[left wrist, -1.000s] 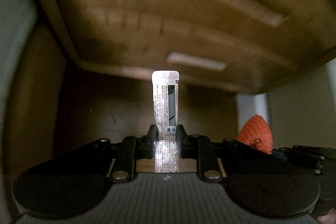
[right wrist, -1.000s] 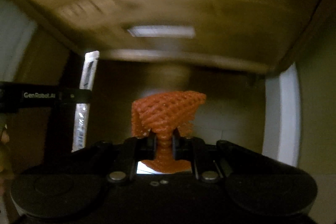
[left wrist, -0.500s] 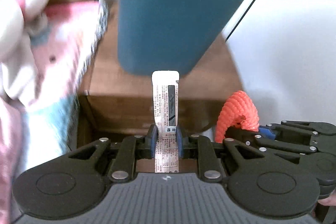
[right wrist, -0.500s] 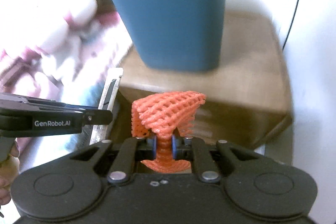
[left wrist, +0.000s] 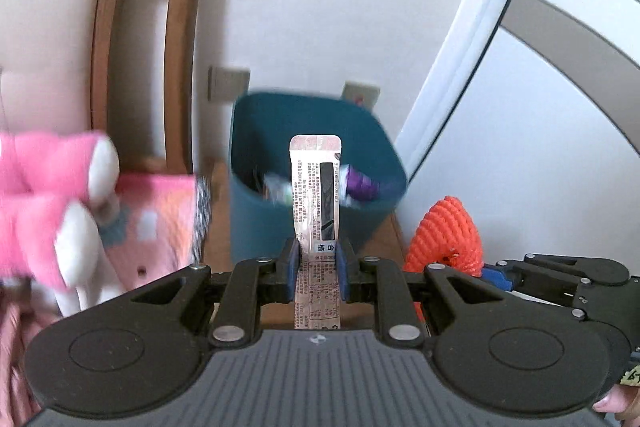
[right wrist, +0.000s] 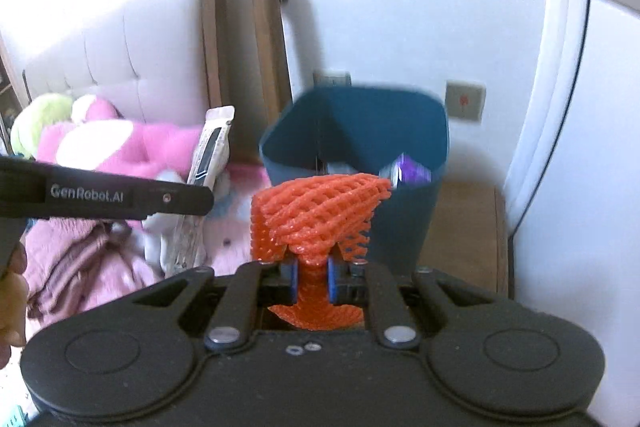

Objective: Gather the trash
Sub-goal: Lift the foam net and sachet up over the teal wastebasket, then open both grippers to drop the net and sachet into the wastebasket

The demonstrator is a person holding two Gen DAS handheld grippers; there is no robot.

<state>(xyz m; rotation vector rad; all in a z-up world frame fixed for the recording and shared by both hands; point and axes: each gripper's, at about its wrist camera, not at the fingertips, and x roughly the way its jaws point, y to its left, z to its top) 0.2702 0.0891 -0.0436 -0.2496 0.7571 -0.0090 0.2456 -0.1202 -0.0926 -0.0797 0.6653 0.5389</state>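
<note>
A long printed sachet is held upright, long axis vertical, clamped by the left gripper before the teal bin. Orange foam netting is pinched by the right gripper alongside.
</note>
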